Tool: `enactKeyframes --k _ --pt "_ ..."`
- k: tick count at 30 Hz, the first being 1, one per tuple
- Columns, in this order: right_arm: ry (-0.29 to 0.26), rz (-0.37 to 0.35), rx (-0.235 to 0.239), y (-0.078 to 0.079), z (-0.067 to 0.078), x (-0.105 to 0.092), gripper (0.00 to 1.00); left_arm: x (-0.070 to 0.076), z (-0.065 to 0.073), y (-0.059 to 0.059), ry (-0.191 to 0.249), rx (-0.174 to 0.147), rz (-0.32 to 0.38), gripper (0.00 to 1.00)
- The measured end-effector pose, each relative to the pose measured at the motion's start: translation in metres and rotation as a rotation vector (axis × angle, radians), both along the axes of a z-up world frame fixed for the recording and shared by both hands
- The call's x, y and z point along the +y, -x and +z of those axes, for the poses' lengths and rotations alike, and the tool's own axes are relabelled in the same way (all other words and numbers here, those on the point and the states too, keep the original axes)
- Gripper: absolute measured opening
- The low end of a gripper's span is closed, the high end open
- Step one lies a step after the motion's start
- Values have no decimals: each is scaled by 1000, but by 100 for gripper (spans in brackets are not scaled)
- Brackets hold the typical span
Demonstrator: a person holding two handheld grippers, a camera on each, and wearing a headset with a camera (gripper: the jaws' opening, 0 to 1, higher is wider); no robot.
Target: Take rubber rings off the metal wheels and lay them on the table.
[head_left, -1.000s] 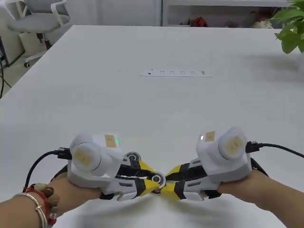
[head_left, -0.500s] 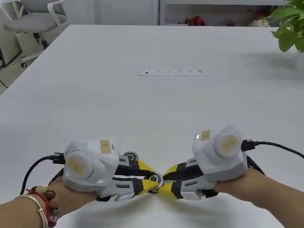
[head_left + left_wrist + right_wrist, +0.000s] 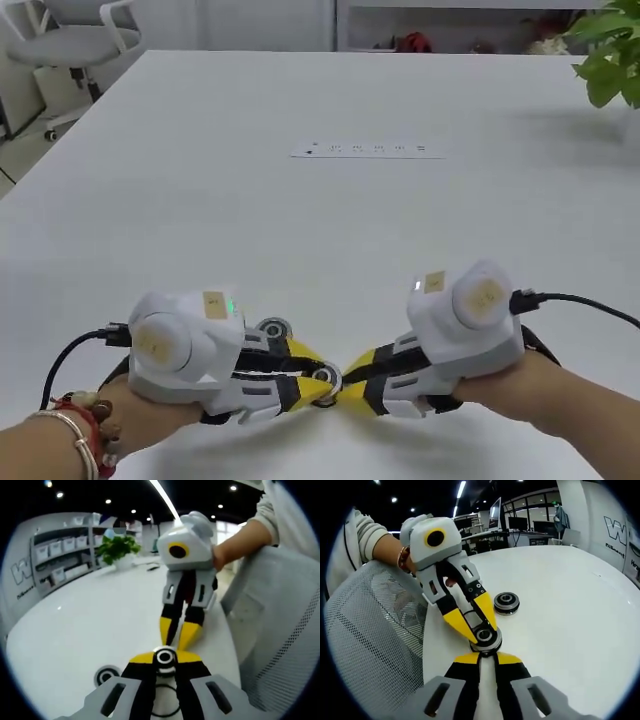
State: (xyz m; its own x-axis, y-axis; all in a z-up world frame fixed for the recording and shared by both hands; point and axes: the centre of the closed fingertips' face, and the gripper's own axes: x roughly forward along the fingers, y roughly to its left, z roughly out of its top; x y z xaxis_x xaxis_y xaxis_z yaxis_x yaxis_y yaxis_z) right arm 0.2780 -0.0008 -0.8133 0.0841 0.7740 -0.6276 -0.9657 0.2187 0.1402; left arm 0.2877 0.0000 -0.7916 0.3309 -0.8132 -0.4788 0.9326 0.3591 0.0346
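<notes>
A small metal wheel [image 3: 327, 379] with a black rubber ring is held just above the white table [image 3: 320, 230], near its front edge. My left gripper [image 3: 317, 383] is shut on that wheel [image 3: 165, 657] [image 3: 486, 636]. My right gripper [image 3: 346, 389] meets it tip to tip from the right. In the right gripper view its yellow jaw tips [image 3: 485, 656] are closed together at the wheel's lower rim, on the rubber ring. A second ringed wheel [image 3: 272, 329] [image 3: 506, 601] [image 3: 106, 675] lies flat on the table just behind the left gripper.
A flush socket strip [image 3: 365, 150] sits mid-table. A green plant [image 3: 610, 60] stands at the far right and an office chair [image 3: 70, 40] beyond the far left corner. A mesh chair back [image 3: 375, 630] is close behind the table's front edge.
The head camera has shifted a little. Both grippers stay tip to tip on the wheel, and the left one has drifted slightly left and down.
</notes>
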Motion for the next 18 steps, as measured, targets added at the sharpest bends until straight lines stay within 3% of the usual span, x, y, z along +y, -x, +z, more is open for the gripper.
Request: enactKeyframes --k 2,7,18 --pt "-3 -12 -15 -4 1 0 0 0 0 0 3 0 3 14" --pt "6 -27 2 -4 0 0 0 0 0 0 16 2 17 14" --pt "2 -144 127 -9 -3 -3 0 1 -1 0 6 -7 19 14"
